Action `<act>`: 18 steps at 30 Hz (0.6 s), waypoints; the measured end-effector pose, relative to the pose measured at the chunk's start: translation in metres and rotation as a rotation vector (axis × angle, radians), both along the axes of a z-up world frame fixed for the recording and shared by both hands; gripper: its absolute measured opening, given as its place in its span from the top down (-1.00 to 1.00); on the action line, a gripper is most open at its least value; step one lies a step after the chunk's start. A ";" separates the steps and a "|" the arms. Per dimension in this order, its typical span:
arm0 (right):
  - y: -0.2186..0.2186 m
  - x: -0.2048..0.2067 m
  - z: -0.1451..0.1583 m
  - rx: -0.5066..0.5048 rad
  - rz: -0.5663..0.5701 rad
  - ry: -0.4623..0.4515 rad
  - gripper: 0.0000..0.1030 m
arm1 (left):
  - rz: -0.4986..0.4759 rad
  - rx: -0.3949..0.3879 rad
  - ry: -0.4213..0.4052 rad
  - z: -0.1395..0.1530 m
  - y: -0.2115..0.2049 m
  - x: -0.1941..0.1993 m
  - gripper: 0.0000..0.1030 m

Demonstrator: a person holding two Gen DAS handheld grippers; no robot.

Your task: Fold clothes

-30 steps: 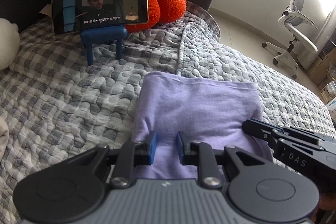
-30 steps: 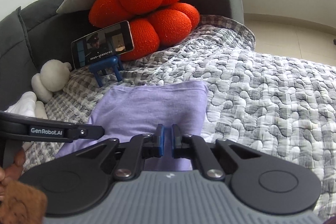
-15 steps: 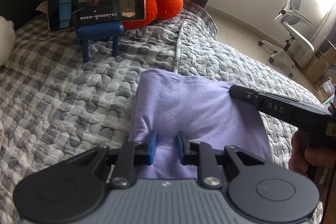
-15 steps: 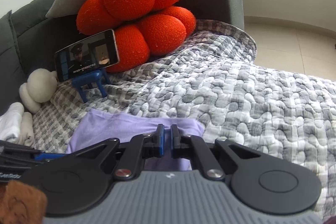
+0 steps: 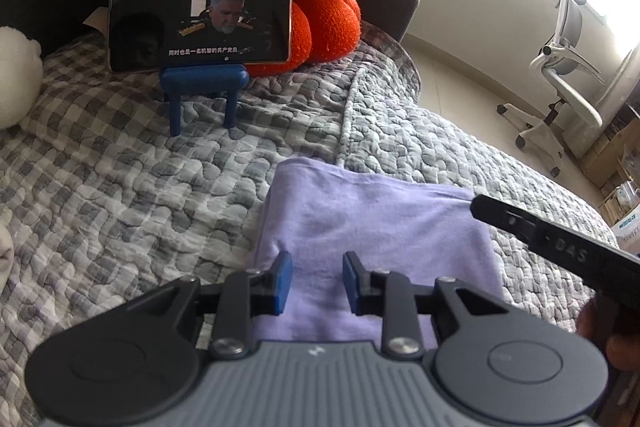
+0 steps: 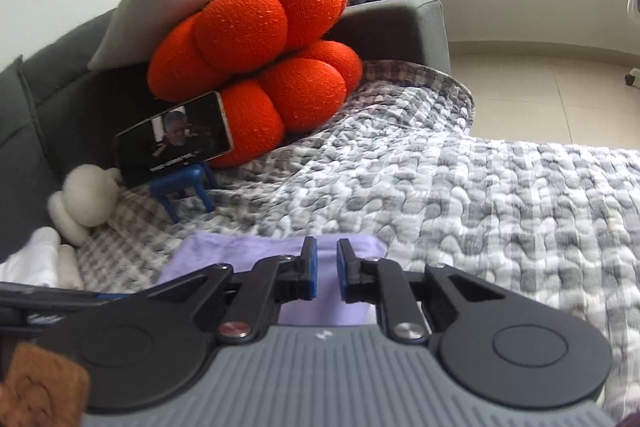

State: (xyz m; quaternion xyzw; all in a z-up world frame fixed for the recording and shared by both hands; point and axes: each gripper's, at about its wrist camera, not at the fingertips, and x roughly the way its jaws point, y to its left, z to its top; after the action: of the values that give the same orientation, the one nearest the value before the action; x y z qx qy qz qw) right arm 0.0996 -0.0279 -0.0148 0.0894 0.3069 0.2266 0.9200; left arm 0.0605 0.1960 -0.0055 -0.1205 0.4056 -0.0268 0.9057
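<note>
Your left gripper (image 5: pixel 316 281) is hovering with its 2 pads apart, empty, over the near edge of the folded purple cloth (image 5: pixel 372 223) lying on the checked quilt (image 5: pixel 132 195). Your right gripper (image 6: pixel 327 273) is hanging over the same cloth, pads slightly apart, gripping nothing.

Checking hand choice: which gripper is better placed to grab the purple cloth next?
Probably left. The left gripper is open wide over the purple cloth; the right gripper, open narrowly, sits near its edge.
</note>
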 end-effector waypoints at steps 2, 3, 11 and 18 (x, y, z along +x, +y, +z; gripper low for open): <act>0.003 -0.009 0.001 -0.012 0.010 0.006 0.67 | 0.005 0.033 0.007 -0.002 -0.003 0.002 0.45; 0.006 -0.014 -0.001 -0.030 0.016 0.010 0.67 | 0.003 0.043 0.007 -0.002 -0.005 0.001 0.45; 0.017 -0.032 -0.017 -0.078 0.020 0.033 0.71 | -0.015 0.068 0.017 -0.007 -0.005 0.002 0.44; 0.017 -0.045 -0.018 -0.090 0.010 0.031 0.71 | -0.026 0.094 0.010 -0.008 -0.009 0.001 0.44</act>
State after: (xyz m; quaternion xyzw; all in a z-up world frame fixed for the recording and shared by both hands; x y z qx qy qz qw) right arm 0.0542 -0.0112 -0.0326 0.0499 0.3316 0.2156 0.9171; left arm 0.0610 0.1873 -0.0138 -0.0726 0.4126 -0.0187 0.9078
